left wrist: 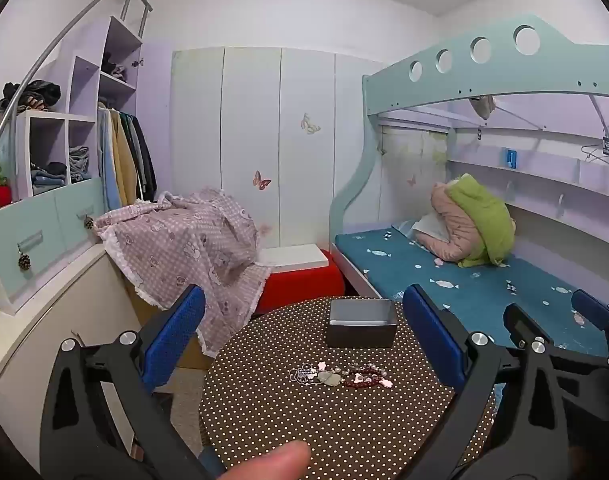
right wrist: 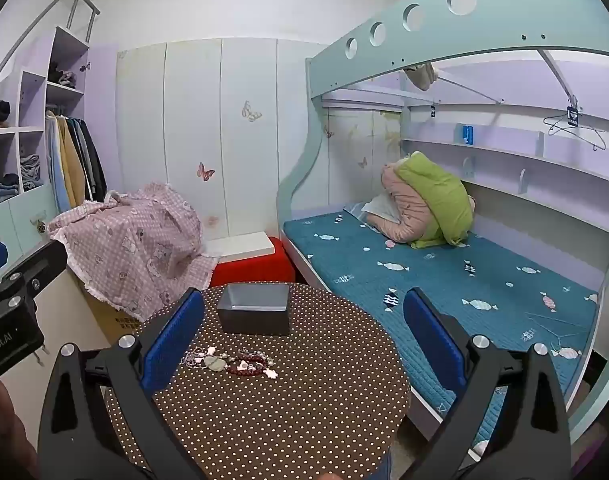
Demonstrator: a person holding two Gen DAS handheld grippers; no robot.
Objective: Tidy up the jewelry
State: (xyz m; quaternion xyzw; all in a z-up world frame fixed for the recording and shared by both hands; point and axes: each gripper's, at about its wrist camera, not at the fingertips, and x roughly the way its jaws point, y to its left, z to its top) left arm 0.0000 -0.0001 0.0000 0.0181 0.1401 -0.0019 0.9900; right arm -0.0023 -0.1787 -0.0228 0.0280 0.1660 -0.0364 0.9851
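Where the left wrist view looks out over the round, polka-dotted worktop, a grey open-topped box stands at the far edge, and what shows of its inside looks bare. The jewelry lies in a small tangle on the cloth nearer the camera than the box: a silvery chain, dark red beads, a pale oval stone and some pale pink pieces, all touching or overlapping. The left gripper has its blue-padded fingers spread wide, with nothing between them; the jewelry sits ahead of the tips and roughly midway across the gap, touched by neither. A fingertip shows at the bottom edge. The right gripper reaches in from the right side over the blue bed, well apart from the jewelry.

In the right wrist view the same box sits left of centre and its hollow looks empty. The right gripper is likewise fully spread and holds nothing. The jewelry lies just beside the left-hand finger, well apart from the other one. Part of the left gripper shows at the left edge
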